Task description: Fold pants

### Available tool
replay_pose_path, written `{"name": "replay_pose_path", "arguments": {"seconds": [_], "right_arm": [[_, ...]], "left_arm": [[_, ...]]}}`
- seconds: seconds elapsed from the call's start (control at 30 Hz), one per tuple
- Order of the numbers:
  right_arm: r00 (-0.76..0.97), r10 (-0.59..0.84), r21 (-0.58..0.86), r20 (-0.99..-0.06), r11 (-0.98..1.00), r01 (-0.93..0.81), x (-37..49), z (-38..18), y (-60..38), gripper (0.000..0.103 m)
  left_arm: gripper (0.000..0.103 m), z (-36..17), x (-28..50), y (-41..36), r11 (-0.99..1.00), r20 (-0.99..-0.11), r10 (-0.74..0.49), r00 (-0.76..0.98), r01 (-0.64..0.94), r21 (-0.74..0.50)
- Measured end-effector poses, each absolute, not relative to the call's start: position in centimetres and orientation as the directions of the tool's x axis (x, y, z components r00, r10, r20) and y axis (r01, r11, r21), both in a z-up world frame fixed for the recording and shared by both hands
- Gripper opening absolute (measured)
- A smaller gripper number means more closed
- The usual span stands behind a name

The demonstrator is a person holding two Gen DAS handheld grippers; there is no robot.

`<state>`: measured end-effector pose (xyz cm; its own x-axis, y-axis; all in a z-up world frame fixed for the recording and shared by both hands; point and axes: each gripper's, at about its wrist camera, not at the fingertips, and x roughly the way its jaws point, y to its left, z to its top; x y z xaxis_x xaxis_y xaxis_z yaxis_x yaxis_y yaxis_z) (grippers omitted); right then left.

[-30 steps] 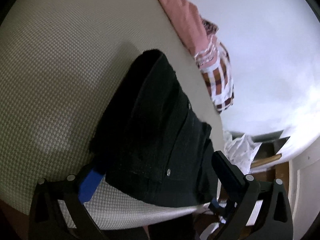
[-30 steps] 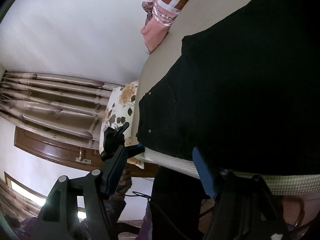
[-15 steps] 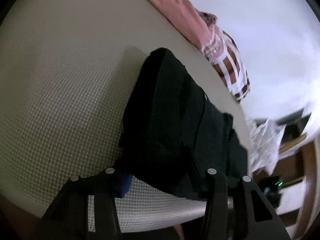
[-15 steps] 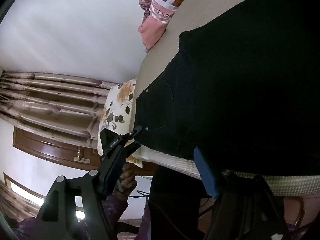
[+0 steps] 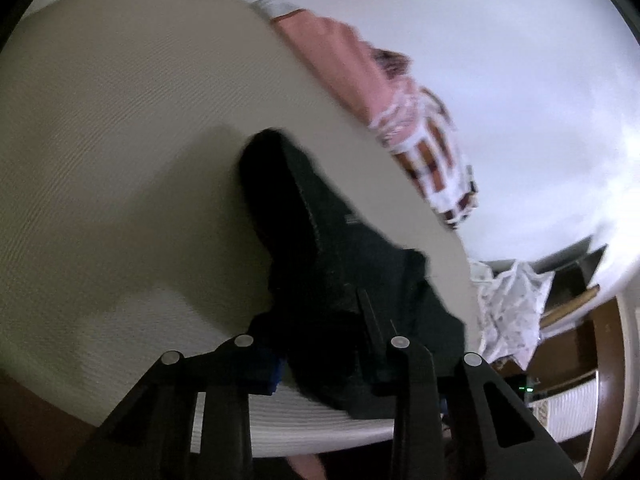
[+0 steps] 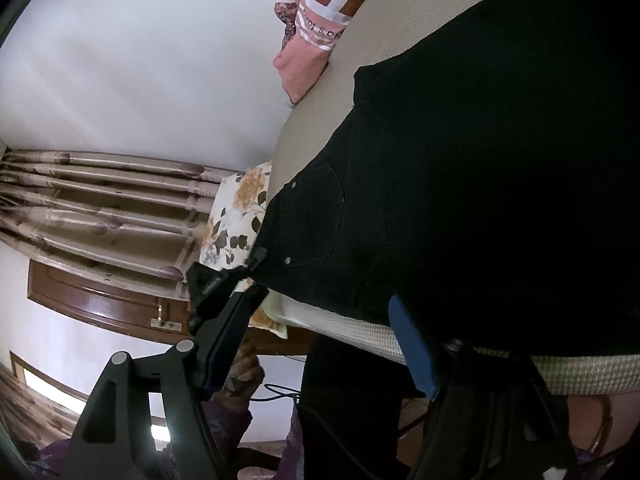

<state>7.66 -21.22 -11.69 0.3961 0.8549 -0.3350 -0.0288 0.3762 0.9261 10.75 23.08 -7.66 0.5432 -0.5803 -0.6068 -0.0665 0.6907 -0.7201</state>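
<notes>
Black pants (image 5: 340,264) lie folded on a cream textured bed (image 5: 120,152), near its front edge. My left gripper (image 5: 320,344) has closed on the near edge of the pants, with cloth bunched between the fingers. In the right wrist view the pants (image 6: 480,168) fill the right side, with a riveted pocket facing me. My right gripper (image 6: 332,328) is open at the bed's front edge; the pants edge lies between its fingers without being pinched. The left gripper (image 6: 224,284) also shows there, at the pants' left corner.
Pink and striped clothes (image 5: 400,108) lie along the far edge of the bed, also seen in the right wrist view (image 6: 320,20). A floral pillow (image 6: 236,220) sits at the bed's end. A white patterned cloth (image 5: 508,300), curtains (image 6: 100,200) and wooden furniture stand beyond.
My left gripper's fingers have closed from wide apart onto the pants' near edge, and its view has swung. The right gripper has barely moved.
</notes>
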Motion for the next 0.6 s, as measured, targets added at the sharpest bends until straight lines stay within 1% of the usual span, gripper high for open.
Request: {"name": "replay_pose_path", "arguments": {"seconds": [0.2,0.33,0.47,0.6], "right_arm": [[0.413,0.854,0.931,-0.317,0.364,-0.038,7.6,-11.6,-21.9,0.071],[0.430,0.854,0.940,-0.293,0.340,-0.033,7.7,-11.7,-22.7,0.071],[0.441,0.857,0.947,-0.268,0.319,-0.046,7.6,-11.5,-23.7,0.071],[0.485,0.847,0.960,-0.217,0.274,-0.049,7.3,-11.3,-26.6,0.071]], "left_arm": [[0.030,-3.9,10.8,19.2,0.693,-0.560,-0.605,0.566,0.028,-0.721],[0.030,-2.1,10.4,16.0,0.664,-0.514,-0.652,0.558,0.091,-0.743],[0.030,0.1,10.6,10.3,0.666,-0.498,-0.695,0.518,0.205,-0.717],[0.030,0.7,11.3,3.9,0.638,-0.490,-0.752,0.441,0.300,-0.709]]}}
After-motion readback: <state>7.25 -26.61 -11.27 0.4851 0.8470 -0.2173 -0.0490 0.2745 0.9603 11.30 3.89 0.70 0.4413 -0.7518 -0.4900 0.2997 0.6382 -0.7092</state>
